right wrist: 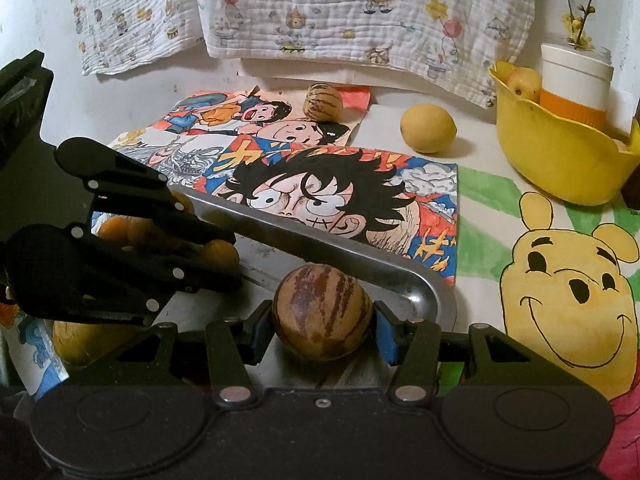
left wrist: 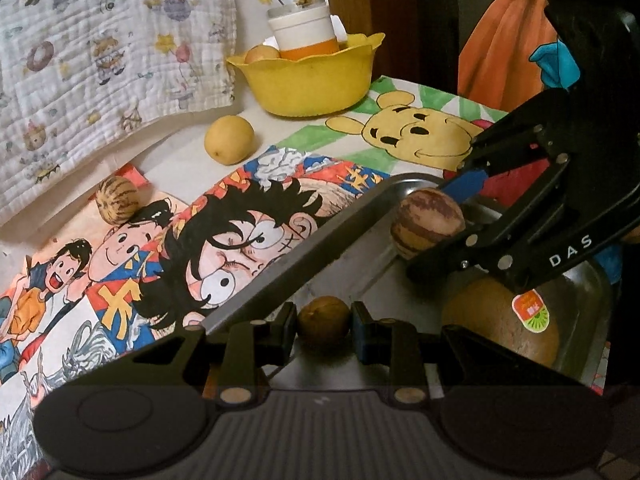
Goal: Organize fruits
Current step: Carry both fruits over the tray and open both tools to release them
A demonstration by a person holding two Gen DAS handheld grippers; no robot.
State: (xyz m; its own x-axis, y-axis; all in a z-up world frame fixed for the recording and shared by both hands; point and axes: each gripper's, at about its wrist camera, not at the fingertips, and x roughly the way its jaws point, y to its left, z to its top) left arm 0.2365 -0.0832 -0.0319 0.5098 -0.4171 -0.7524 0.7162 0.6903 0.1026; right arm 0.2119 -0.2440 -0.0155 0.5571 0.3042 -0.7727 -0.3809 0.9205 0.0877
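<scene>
The letters "DAS" are showing in white on the right gripper (left wrist: 460,216); the sticker (left wrist: 530,314) on the big round fruit (left wrist: 500,324) is too blurred for reading. The right gripper is clasping a striped fruit (right wrist: 322,312) over the metal tray (right wrist: 320,240). The left gripper (left wrist: 324,326) is pinching a small brown fruit (left wrist: 323,320) above the tray. Only the right view is showing more orange fruits (right wrist: 116,228) behind the left gripper.
</scene>
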